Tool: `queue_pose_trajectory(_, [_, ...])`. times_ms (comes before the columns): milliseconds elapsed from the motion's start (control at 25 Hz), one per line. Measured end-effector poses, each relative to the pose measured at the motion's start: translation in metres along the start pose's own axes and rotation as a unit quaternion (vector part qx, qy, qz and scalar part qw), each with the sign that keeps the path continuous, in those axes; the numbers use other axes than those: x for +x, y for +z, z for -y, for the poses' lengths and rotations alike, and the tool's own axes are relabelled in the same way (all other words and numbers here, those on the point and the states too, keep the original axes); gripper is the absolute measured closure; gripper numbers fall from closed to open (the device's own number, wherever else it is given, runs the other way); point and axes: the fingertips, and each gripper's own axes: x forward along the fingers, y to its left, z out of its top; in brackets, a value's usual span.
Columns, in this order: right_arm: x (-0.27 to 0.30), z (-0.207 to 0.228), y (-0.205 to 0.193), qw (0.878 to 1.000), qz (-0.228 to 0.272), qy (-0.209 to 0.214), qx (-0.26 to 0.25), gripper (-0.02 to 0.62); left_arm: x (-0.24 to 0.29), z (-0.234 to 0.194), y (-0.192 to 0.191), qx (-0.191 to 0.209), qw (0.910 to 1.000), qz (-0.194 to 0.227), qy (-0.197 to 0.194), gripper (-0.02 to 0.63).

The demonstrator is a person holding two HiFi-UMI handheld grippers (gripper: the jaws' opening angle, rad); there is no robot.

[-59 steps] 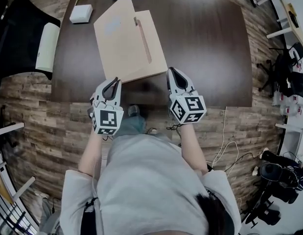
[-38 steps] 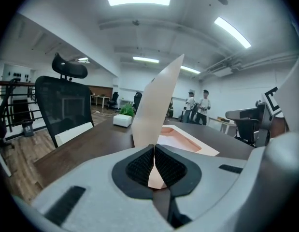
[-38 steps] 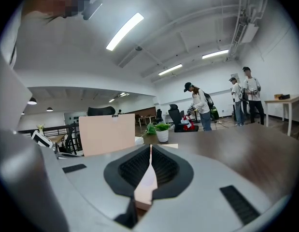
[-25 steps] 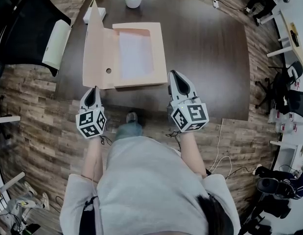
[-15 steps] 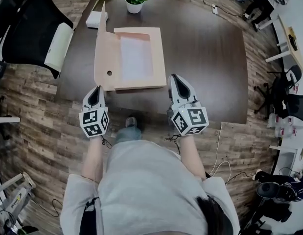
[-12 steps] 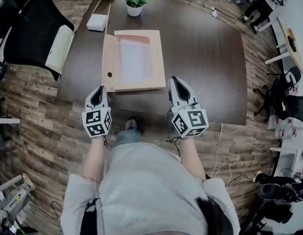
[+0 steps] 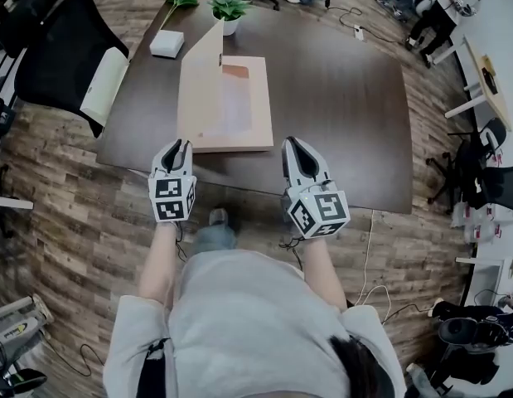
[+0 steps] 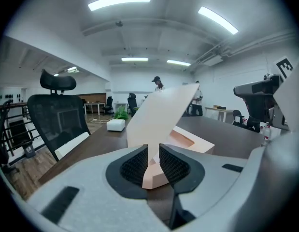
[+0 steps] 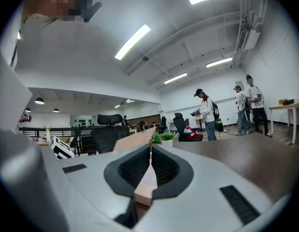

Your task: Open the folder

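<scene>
A tan box folder point(image 7: 239, 110) lies on the dark table point(image 7: 339, 98). Its cover point(image 7: 202, 65) is raised from the left spine and leans over the tray, as the left gripper view shows point(image 8: 161, 112). My left gripper point(image 7: 176, 145) sits at the folder's near-left corner, its jaws a narrow gap apart point(image 8: 150, 161), with the corner showing between them and nothing clearly gripped. My right gripper point(image 7: 292, 143) is by the near-right corner, jaws closed together point(image 9: 150, 166). Beyond them the folder point(image 9: 135, 140) shows.
A white box point(image 7: 166, 43) and two potted plants point(image 7: 229, 7) stand at the table's far left. A black chair point(image 7: 49, 48) is left of the table. People stand beyond the far edge. Cables lie on the floor at right.
The cover, upright at the folder's left a second ago, now leans over the tray. My left gripper has shifted right toward the near-left corner. The right gripper has barely moved.
</scene>
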Motion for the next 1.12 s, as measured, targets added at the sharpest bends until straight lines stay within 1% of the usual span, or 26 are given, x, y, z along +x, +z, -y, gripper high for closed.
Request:
queue_pose_trajectory(80, [-0.009, -0.002, 0.0, 1.0, 0.003, 0.002, 0.0, 0.578, -0.007, 0.006, 0.005, 0.009, 0.9999, 0.011, -0.001, 0.548])
queue_pose_trajectory(160, [-0.017, -0.004, 0.001, 1.0, 0.005, 0.005, -0.002, 0.578, -0.015, 0.012, 0.01, 0.009, 0.9998, 0.02, 0.0, 0.548])
queue_pose_trajectory(280, [-0.03, -0.007, 0.003, 1.0, 0.007, 0.009, -0.005, 0.578, -0.032, 0.021, 0.02, 0.008, 0.9993, 0.036, 0.006, 0.582])
queue_pose_trajectory(400, [-0.04, -0.011, 0.006, 1.0, 0.008, 0.015, -0.009, 0.578, -0.05, 0.028, 0.03, 0.008, 0.9986, 0.052, 0.008, 0.594])
queue_pose_trajectory(920, [-0.083, -0.03, 0.013, 0.999, 0.013, 0.028, -0.028, 0.578, -0.128, 0.055, 0.055, 0.006, 0.9942, 0.106, 0.015, 0.596])
queue_pose_trajectory(1120, [-0.097, -0.035, 0.017, 0.999, 0.017, 0.026, -0.033, 0.578, -0.154, 0.064, 0.069, 0.015, 0.9916, 0.127, 0.018, 0.595])
